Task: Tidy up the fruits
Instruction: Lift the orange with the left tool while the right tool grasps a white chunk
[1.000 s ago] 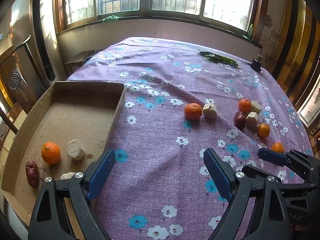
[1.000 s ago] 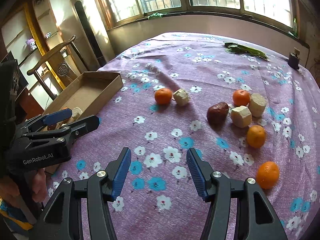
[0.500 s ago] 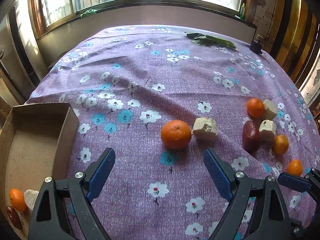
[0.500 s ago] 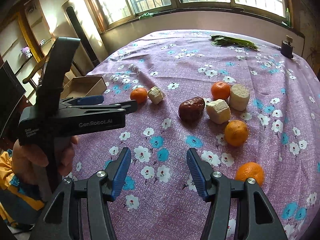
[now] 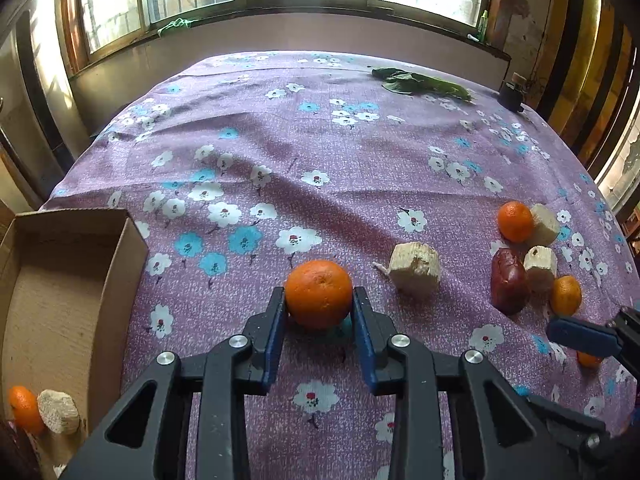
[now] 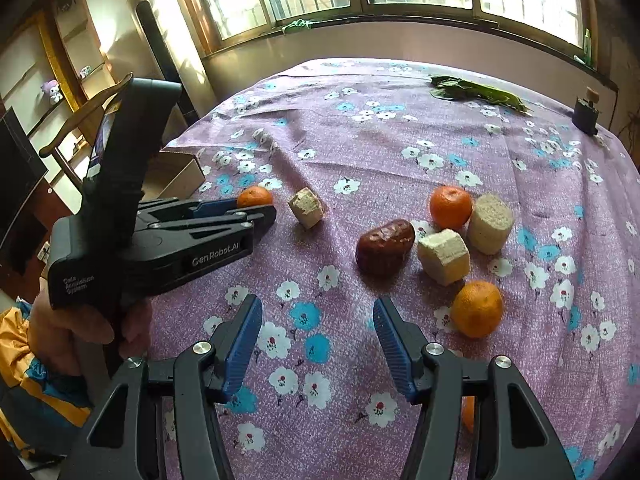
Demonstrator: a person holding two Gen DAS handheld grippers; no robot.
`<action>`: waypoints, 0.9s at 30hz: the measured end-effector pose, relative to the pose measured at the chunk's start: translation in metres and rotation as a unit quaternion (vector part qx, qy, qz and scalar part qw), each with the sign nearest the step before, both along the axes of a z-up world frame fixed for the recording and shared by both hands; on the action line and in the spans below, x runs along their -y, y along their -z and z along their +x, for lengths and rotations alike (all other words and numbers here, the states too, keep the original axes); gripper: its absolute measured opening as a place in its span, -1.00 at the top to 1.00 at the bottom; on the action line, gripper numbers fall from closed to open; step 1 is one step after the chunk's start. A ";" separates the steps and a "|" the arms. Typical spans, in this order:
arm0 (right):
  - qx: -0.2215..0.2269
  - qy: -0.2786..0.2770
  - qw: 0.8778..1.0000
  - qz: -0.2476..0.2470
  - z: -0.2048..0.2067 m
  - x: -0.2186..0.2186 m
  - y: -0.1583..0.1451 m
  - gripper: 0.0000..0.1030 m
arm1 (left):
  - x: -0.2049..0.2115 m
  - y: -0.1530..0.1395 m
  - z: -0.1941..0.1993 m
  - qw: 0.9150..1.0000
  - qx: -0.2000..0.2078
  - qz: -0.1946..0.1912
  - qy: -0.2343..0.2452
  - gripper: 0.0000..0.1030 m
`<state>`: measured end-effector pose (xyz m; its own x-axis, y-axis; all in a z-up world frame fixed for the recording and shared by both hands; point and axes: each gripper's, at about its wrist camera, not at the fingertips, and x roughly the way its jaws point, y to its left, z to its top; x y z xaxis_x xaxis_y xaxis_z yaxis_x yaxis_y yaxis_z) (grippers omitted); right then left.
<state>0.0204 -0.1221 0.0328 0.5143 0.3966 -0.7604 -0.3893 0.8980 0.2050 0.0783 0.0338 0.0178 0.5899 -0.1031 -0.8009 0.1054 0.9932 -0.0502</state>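
Orange tangerine [image 5: 319,294] now pinched by left tool [image 5: 319,312], previously spread, right tool [image 6: 318,336] still spread.

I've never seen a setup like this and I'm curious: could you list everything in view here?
oranges: five, orange; four on the cloth, one in the box
pale chunks: four, cream; three on the cloth, one in the box
date: one, dark red; on the cloth, in the right-hand cluster
box: one, brown cardboard; at the left
cloth: one, purple with flowers; under everything
leaves: one bunch, green; far side of the cloth
bottle: one, dark; far right corner
left gripper: black, blue pads; shut on the nearest orange
right gripper: black, blue pads; open, over bare cloth
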 end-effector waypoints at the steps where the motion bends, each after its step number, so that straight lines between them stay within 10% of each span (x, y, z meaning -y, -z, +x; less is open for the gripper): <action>1: 0.004 -0.001 1.000 -0.005 0.003 -0.004 -0.001 -0.21 | -0.003 -0.002 -0.005 1.000 0.001 0.000 -0.006 0.41; 11: 0.025 -0.038 0.997 -0.056 0.055 -0.051 0.000 -0.17 | -0.039 -0.019 -0.051 0.999 0.007 -0.006 -0.040 0.40; 18: 0.008 -0.058 0.993 -0.101 0.083 -0.069 0.022 0.51 | -0.059 -0.022 -0.058 0.999 0.013 -0.002 -0.052 0.40; 27: 0.005 -0.057 0.996 -0.062 0.055 -0.059 0.010 0.57 | -0.067 -0.026 -0.069 0.998 0.018 -0.008 -0.059 0.40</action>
